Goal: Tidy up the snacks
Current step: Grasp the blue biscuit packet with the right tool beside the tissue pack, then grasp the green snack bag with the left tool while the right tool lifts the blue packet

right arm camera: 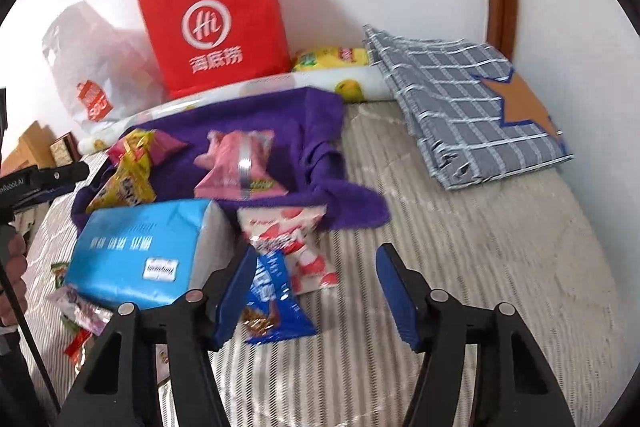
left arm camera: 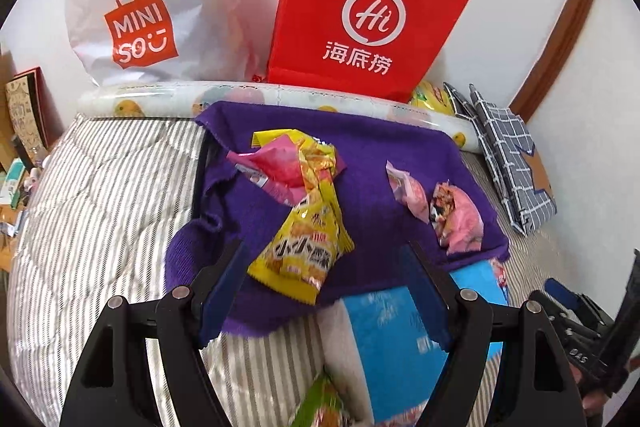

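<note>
Snack packets lie on a purple cloth (left arm camera: 368,155) spread over striped bedding (left arm camera: 100,207). My left gripper (left arm camera: 324,251) is open above the cloth's near edge. A yellow packet (left arm camera: 296,259) lies between its fingers, close to the left one, and no pad presses it. A pink packet (left arm camera: 280,175) rests behind it, and two pinkish packets (left arm camera: 460,223) lie to the right. My right gripper (right arm camera: 316,255) stands open over the bedding. A blue snack packet (right arm camera: 272,311) lies against its left finger. A white-and-red packet (right arm camera: 296,239) sits just beyond.
A blue tissue pack (right arm camera: 140,247) lies at the cloth's near edge with small packets beside it. A red paper bag (right arm camera: 216,23) and a white shopping bag (left arm camera: 140,7) lean on the wall behind a fruit-print roll (left arm camera: 160,99). Folded checked fabric (right arm camera: 460,107) lies at the right.
</note>
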{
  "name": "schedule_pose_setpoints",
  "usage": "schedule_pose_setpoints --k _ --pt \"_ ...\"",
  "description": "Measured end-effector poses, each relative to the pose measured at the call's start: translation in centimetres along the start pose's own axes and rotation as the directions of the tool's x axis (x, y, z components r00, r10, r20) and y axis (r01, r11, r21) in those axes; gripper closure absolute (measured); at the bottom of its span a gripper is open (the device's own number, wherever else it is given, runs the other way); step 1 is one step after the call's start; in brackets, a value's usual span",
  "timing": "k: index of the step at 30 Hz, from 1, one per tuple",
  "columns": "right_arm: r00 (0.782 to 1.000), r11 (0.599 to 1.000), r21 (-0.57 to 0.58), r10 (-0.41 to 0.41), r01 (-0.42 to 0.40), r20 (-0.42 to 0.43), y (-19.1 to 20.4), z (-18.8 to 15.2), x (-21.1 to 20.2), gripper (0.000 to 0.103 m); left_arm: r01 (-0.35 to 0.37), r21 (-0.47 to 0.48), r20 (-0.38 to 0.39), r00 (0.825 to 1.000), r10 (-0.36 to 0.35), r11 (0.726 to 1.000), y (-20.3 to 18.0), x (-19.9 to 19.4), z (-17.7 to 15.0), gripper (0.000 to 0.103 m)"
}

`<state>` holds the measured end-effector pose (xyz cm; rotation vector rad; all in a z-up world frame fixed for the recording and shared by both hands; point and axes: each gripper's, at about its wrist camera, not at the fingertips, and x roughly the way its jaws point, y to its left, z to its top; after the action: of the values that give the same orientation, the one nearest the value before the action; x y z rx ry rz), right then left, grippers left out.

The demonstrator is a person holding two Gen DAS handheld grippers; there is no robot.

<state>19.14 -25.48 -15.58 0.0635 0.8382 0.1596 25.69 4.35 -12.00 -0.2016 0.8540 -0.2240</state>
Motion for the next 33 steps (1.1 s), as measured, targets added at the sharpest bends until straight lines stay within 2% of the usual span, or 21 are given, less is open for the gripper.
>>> schedule_pose_setpoints --k 5,12,18,20,21,24,33 --pt "0.998 0.998 -0.050 0.034 -0.036 -0.049 0.8 -1.2 1.3 0.047 0.017 -0.016 -0.021 1.000 -0.018 1.000 0.8 -1.5 -1.4 0.025" --pt "0.991 0.994 -0.062 0.081 -0.088 -0.109 1.2 -2.3 2.7 0.047 -0.029 -0.011 -0.033 0.999 0.029 1.000 1.6 -3.0 -3.2 0.025" --pt "0.991 0.992 -0.107 0.053 -0.066 -0.123 1.9 -2.5 4.0 0.047 -0.056 -0.006 -0.051 0.997 0.056 0.998 2.1 -3.9 -4.9 0.025" --pt "0.991 0.992 -0.110 0.051 -0.065 -0.121 1.9 -2.5 4.2 0.054 -0.059 -0.010 -0.055 0.997 0.058 0.998 2.4 -4.2 -5.4 0.025" --pt "0.992 0.991 -0.118 0.053 -0.066 -0.115 2.0 -2.5 4.1 0.064 -0.061 -0.012 -0.057 0.997 0.060 0.998 2.5 -4.3 -5.6 0.025" --pt "0.992 0.989 -0.117 0.076 -0.088 -0.105 2.2 -2.5 3.4 0.073 -0.055 -0.014 -0.071 0.996 0.054 0.998 2.4 -4.3 -6.2 0.025" --pt "0.995 0.989 -0.121 0.081 -0.088 -0.056 2.7 -3.3 -0.6 0.075 -0.043 0.035 -0.116 0.992 0.046 0.998 1.0 -3.5 -8.3 0.025"
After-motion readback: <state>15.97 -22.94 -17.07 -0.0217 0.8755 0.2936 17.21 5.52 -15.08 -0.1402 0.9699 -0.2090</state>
